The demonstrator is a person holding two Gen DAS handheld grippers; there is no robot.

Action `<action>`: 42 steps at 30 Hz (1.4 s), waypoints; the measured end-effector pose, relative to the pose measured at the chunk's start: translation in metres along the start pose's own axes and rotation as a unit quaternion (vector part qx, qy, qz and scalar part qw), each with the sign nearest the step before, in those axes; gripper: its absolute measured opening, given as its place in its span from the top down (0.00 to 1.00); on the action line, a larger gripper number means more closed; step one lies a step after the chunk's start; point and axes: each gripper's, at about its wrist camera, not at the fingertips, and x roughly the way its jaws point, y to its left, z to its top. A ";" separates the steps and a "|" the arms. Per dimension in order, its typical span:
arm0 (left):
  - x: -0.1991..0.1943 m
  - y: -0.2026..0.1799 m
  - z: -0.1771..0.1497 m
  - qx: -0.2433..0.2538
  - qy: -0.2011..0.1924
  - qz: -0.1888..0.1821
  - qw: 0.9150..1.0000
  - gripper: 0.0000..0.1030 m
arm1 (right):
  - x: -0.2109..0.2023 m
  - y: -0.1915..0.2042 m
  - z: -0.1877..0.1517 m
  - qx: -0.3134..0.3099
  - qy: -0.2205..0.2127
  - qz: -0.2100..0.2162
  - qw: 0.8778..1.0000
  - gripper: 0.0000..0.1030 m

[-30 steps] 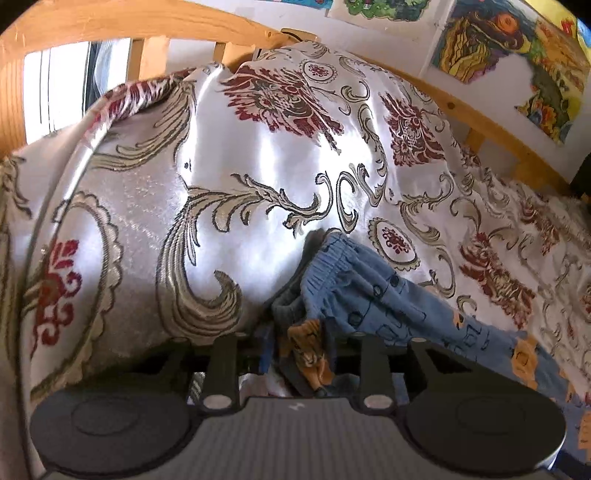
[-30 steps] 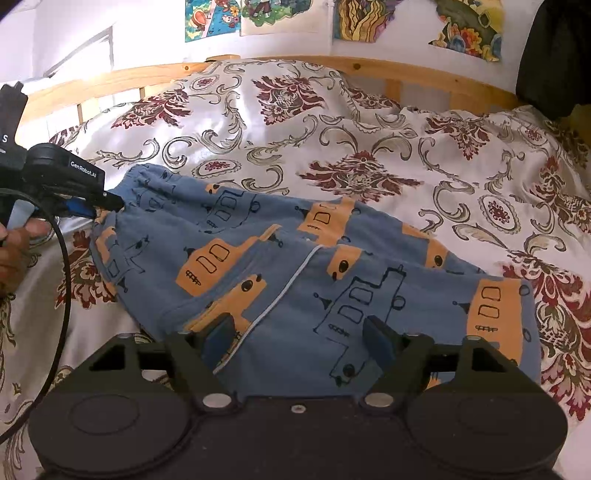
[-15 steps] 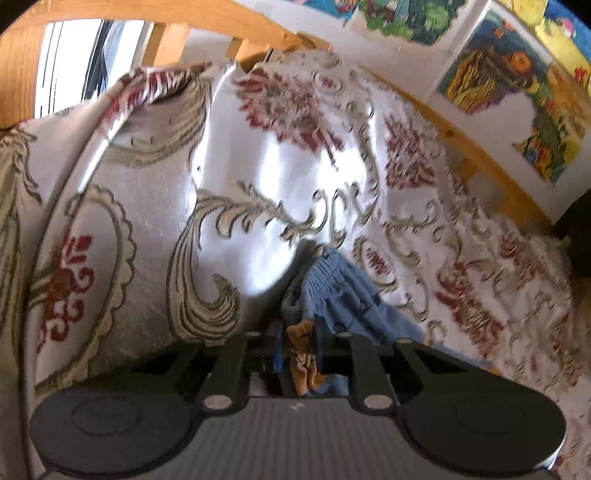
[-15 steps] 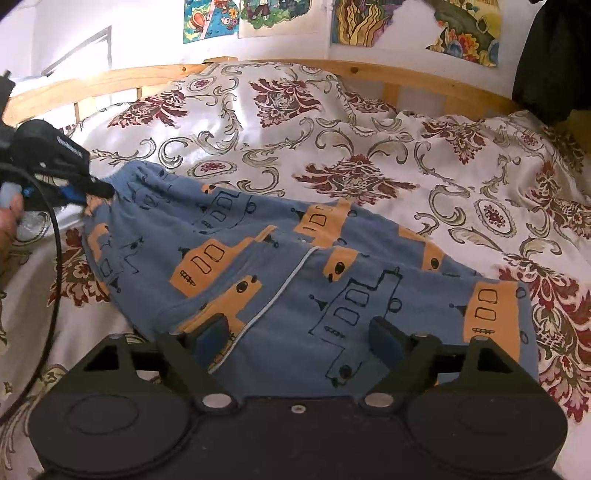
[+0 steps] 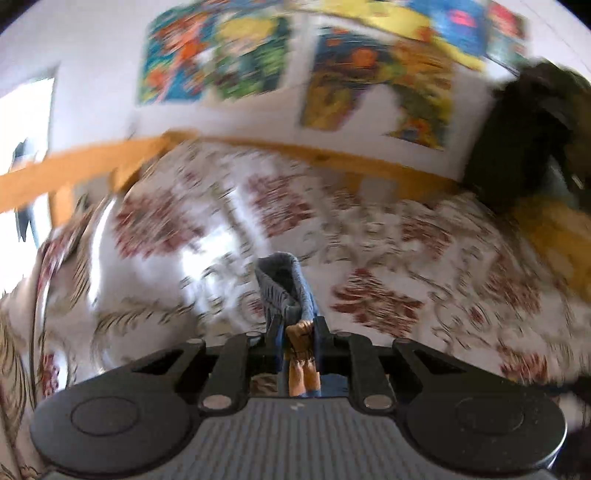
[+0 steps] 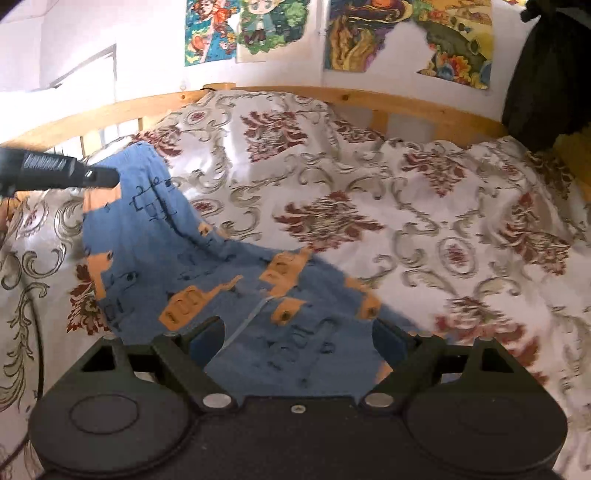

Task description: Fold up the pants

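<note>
Blue pants (image 6: 221, 266) with orange prints lie on the bedspread, in the left half of the right wrist view. My left gripper (image 6: 107, 177) comes in from the left edge and holds one corner of the pants lifted off the bed. In the blurred left wrist view, the left gripper (image 5: 297, 332) is shut on a bunched fold of the pants (image 5: 284, 288) that sticks up between the fingers. My right gripper (image 6: 299, 339) is open low over the near end of the pants. Its blue-padded fingers (image 6: 205, 336) stand wide apart with cloth lying between them.
A cream bedspread (image 6: 369, 206) with red and gold ornaments covers the bed. A wooden bed rail (image 6: 406, 107) runs along the back, with posters (image 6: 406, 33) on the wall above. A dark garment (image 6: 546, 74) hangs at the right. A black cable (image 6: 37, 332) hangs at the left.
The left gripper has lifted its corner of the pants off the bed and swung to the right, blurring its view. The cloth now rises toward it. The right gripper stays open.
</note>
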 end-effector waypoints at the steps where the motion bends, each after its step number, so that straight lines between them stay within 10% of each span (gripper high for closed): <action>1: -0.004 -0.014 -0.001 0.020 -0.004 -0.006 1.000 0.83 | -0.006 -0.012 0.004 0.003 0.003 0.003 1.000 0.14; 7: -0.016 -0.110 -0.020 0.158 -0.015 -0.029 0.987 0.83 | -0.032 -0.091 0.018 0.091 0.013 0.047 0.995 0.13; 12: -0.016 -0.193 -0.057 0.287 -0.011 -0.043 0.957 0.83 | -0.034 -0.142 0.014 0.189 0.011 0.100 0.977 0.13; 18: -0.011 -0.257 -0.102 0.382 -0.001 -0.059 0.922 0.83 | -0.009 -0.174 -0.013 0.341 0.055 0.211 0.914 0.18; 25: -0.003 -0.274 -0.124 0.400 0.012 -0.062 0.914 0.83 | 0.024 -0.181 -0.033 0.401 0.110 0.223 0.882 0.42; 30: -0.003 -0.275 -0.123 0.400 0.015 -0.058 0.915 0.83 | 0.028 -0.177 -0.035 0.395 0.112 0.217 0.886 0.74; 42: 0.002 -0.291 -0.132 0.384 0.040 -0.097 0.917 0.83 | 0.013 -0.173 -0.027 0.303 0.112 0.139 0.936 0.85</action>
